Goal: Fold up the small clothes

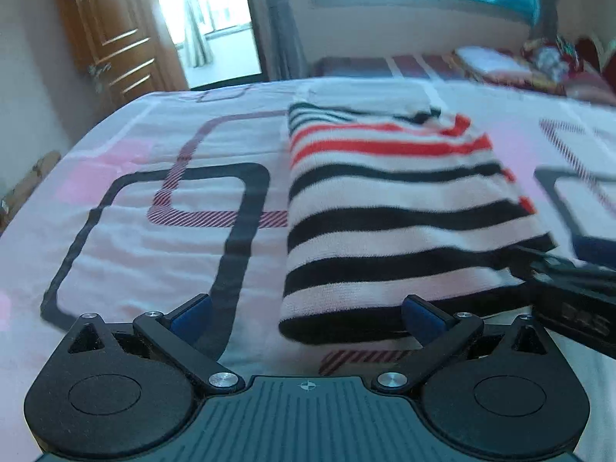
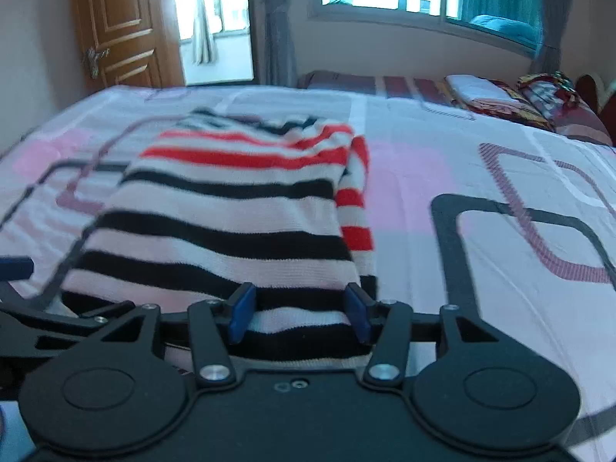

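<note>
Striped knit garment [image 1: 389, 208], white with black and red bands, lies folded into a long rectangle on the bed sheet [image 1: 134, 231], pink-white with dark rounded-square outlines. Left tongs [image 1: 306, 313] tilted downward, spread wide, nothing between the blue pads; the right pad sits over the garment's near-left corner, contact unclear. Right tongs [image 2: 298, 315] also pitched down at the garment's near hem, partly spread, hem fabric between the blue pads [image 2: 240, 317], which don't visibly press it. In the right wrist view the left tongs show at the lower-left edge. Brown wooden door [image 2: 115, 27] beyond the bed.
</note>
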Available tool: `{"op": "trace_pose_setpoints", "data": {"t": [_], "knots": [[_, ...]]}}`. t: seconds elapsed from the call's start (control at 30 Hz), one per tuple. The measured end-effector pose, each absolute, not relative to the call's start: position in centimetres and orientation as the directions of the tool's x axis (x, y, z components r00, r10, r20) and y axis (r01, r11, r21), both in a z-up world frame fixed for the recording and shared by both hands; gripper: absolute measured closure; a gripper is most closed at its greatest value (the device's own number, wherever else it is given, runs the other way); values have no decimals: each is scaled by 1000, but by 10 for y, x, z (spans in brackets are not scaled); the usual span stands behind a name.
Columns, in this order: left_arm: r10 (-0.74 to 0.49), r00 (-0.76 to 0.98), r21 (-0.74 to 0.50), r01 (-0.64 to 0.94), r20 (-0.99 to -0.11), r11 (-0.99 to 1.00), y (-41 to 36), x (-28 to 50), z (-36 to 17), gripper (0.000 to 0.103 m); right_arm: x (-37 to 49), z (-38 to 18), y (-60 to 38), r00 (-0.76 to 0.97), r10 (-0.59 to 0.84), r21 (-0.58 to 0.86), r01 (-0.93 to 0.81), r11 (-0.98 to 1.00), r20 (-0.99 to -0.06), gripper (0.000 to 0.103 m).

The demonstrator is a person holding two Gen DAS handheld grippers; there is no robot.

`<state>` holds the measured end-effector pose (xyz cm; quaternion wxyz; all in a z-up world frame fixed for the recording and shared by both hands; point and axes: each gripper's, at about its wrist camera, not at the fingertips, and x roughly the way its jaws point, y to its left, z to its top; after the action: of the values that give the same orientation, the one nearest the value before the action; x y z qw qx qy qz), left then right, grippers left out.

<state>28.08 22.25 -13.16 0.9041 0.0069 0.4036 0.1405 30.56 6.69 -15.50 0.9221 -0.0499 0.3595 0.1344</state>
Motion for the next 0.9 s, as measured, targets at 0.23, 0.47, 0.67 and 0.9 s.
{"op": "trace_pose_setpoints", "data": {"t": [0.23, 0.47, 0.67, 0.9], "knots": [[215, 728, 6, -278, -651, 961, 219, 196, -54, 0, 225, -86, 15, 755, 292, 99, -291, 952, -587, 1], [218, 735, 97, -204, -642, 974, 191, 105, 0, 0, 127, -17, -15, 767, 373, 141, -354, 925, -522, 1], [186, 747, 26, -221, -639, 975, 181, 27, 32, 0, 59, 24, -23, 807, 352, 79, -359, 930, -474, 1], [230, 756, 16, -279, -612, 960, 170, -30, 52, 0, 13, 40, -21, 894, 224, -79, -275, 958, -388, 1]]}}
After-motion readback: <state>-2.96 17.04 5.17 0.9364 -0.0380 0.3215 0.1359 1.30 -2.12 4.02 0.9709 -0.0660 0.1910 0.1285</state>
